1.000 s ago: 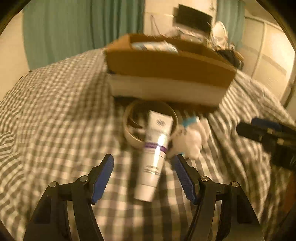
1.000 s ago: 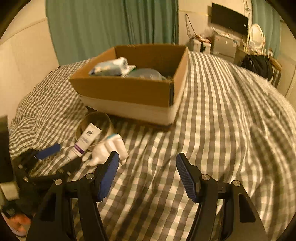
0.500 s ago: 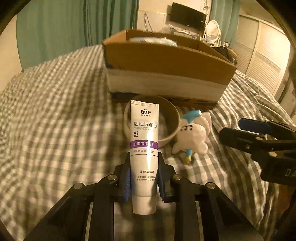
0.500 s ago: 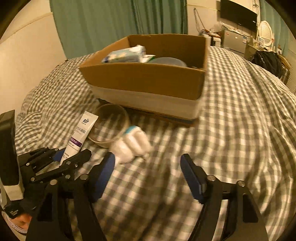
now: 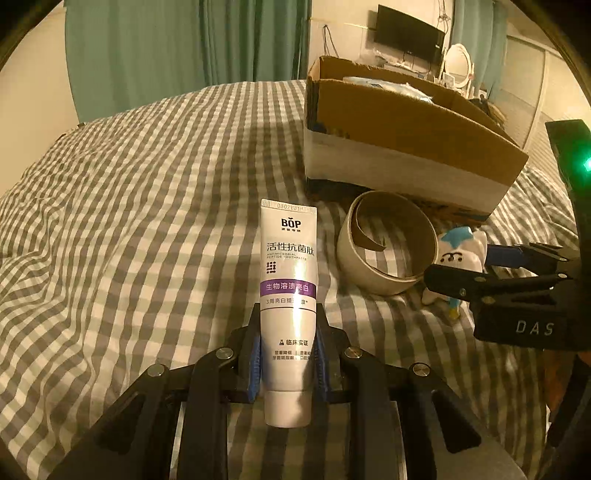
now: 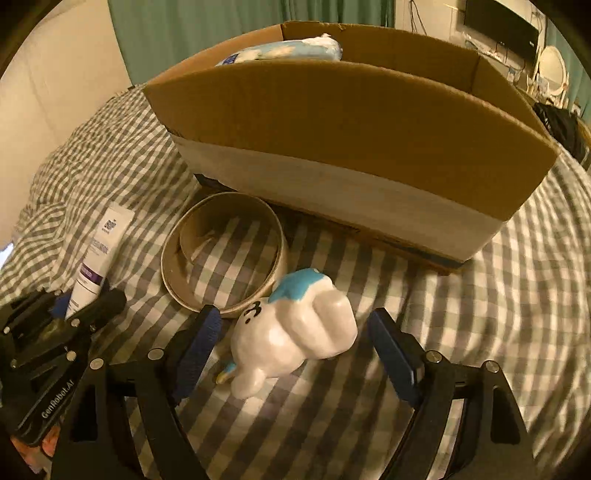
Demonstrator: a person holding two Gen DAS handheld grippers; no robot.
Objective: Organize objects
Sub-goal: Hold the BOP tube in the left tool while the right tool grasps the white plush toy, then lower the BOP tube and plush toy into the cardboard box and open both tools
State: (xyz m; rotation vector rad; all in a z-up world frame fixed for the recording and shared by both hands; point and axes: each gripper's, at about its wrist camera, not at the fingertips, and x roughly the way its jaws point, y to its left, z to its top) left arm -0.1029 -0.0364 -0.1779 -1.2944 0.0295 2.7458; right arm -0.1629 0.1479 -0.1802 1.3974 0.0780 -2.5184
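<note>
My left gripper is shut on a white toothpaste tube with a purple band, holding it near its cap end above the checked bedspread. In the right wrist view that same tube shows at the far left. A white toy figure with a blue top lies on the bed between the spread fingers of my right gripper, which is open and apart from it. The toy also appears at the right of the left wrist view. A cardboard box stands just behind, holding a blue-white packet.
A round cardboard ring lies on the bed in front of the box, between tube and toy. The grey-white checked bedspread stretches to the left. Green curtains hang behind; a dark screen and mirror stand at the back right.
My left gripper shut on the toothpaste tube and lifted it off the ring, shifting left. My right gripper moved forward until its open fingers straddle the toy.
</note>
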